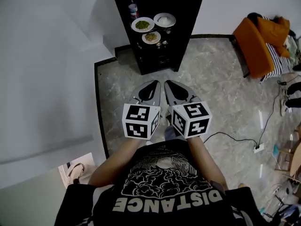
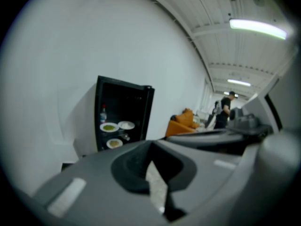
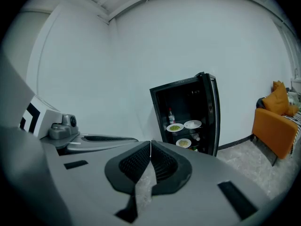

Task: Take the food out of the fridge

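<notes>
**Both claws shut and empty, well short of the open fridge**

Head view: a person holds the left claw (image 1: 155, 86) and the right claw (image 1: 170, 86) side by side above the marble floor (image 1: 221, 93). Both point at the black fridge (image 1: 183, 13), well apart from it. Inside the fridge stand a bottle (image 1: 133, 8), a plate of green food (image 1: 142, 24) and a white plate (image 1: 164, 20) just beside it. A third plate (image 1: 151, 37) sits on the shelf below.

Left gripper view: the left claw's jaws are pressed together with nothing between them. An orange sofa (image 2: 183, 124) stands right of the fridge.

Right gripper view: the right claw's jaws meet, empty. All three plates lie inside the fridge.
</notes>
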`<action>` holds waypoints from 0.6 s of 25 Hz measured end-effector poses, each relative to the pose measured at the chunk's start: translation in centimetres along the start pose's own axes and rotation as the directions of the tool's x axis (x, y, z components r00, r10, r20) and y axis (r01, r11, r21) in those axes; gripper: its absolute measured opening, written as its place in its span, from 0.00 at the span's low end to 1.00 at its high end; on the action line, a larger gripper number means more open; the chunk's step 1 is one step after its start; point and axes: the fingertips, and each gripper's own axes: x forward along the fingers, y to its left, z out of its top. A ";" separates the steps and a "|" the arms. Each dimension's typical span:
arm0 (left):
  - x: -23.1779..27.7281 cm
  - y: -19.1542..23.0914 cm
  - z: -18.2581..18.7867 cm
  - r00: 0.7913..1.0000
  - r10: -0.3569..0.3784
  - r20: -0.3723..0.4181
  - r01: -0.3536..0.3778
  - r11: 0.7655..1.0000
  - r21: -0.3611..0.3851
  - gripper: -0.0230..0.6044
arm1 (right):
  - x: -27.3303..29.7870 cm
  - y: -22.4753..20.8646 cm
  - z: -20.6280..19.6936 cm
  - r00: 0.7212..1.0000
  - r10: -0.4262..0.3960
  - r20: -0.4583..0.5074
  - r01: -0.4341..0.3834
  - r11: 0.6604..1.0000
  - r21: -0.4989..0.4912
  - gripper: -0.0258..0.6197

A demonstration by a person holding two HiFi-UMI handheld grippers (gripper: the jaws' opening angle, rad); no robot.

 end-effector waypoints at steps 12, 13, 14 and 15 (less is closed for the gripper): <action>8.9 2.4 3.2 0.992 0.125 -0.028 -0.126 0.991 -0.045 0.04 | 6.5 -6.9 4.3 0.988 0.154 0.001 -0.154 0.987 0.035 0.04; 9.5 2.4 3.4 0.991 0.134 -0.031 -0.135 0.990 -0.046 0.04 | 6.9 -7.5 4.6 0.986 0.164 -0.003 -0.164 0.986 0.041 0.04; 10.1 2.5 3.6 0.989 0.142 -0.033 -0.144 0.988 -0.047 0.04 | 7.2 -8.0 4.8 0.985 0.175 -0.006 -0.174 0.984 0.049 0.04; 10.6 2.5 3.8 0.988 0.151 -0.036 -0.153 0.987 -0.049 0.04 | 7.5 -8.5 5.0 0.983 0.186 -0.009 -0.185 0.981 0.055 0.04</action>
